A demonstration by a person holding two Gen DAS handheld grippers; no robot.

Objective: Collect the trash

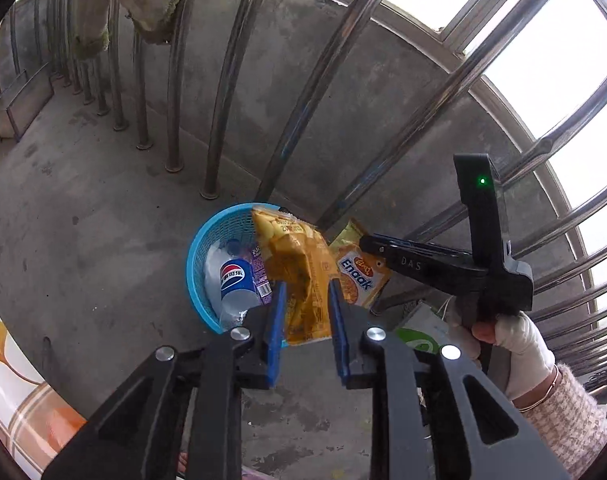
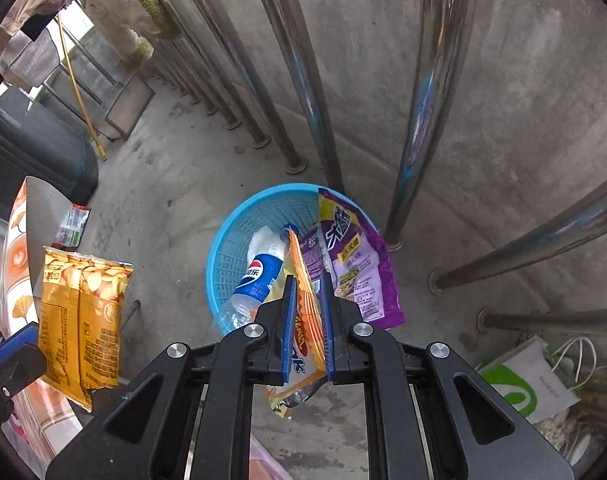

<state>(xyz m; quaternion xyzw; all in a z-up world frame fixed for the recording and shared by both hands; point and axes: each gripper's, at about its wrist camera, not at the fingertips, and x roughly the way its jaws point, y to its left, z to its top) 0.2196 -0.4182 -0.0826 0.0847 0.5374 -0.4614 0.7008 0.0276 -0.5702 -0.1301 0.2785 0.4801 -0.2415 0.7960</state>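
The left gripper (image 1: 305, 308) stands narrowly parted with a yellow snack bag (image 1: 299, 276) between its blue pads, hanging above the blue mesh basket (image 1: 199, 256). The right gripper (image 2: 308, 304) stands likewise around an orange Enaak packet (image 2: 309, 320). Whether either pair presses cannot be told. Beneath them the basket holds a Pepsi bottle (image 2: 259, 276) and a purple packet (image 2: 355, 264).

basket (image 2: 239, 248): sky blue, open mesh
bottle (image 2: 259, 276): clear, blue label with a red-white-blue roundel
peanut packet (image 1: 299, 276): golden yellow, pale nuts printed along the top
noodle packet (image 1: 357, 276): orange, white lettering
purple packet (image 2: 359, 268): violet with a yellow top edge
tool pads (image 2: 289, 320): blue on black arms
cloth (image 1: 7, 360): white, orange ginkgo leaves
glove (image 1: 519, 344): white
bag (image 2: 519, 384): white and green
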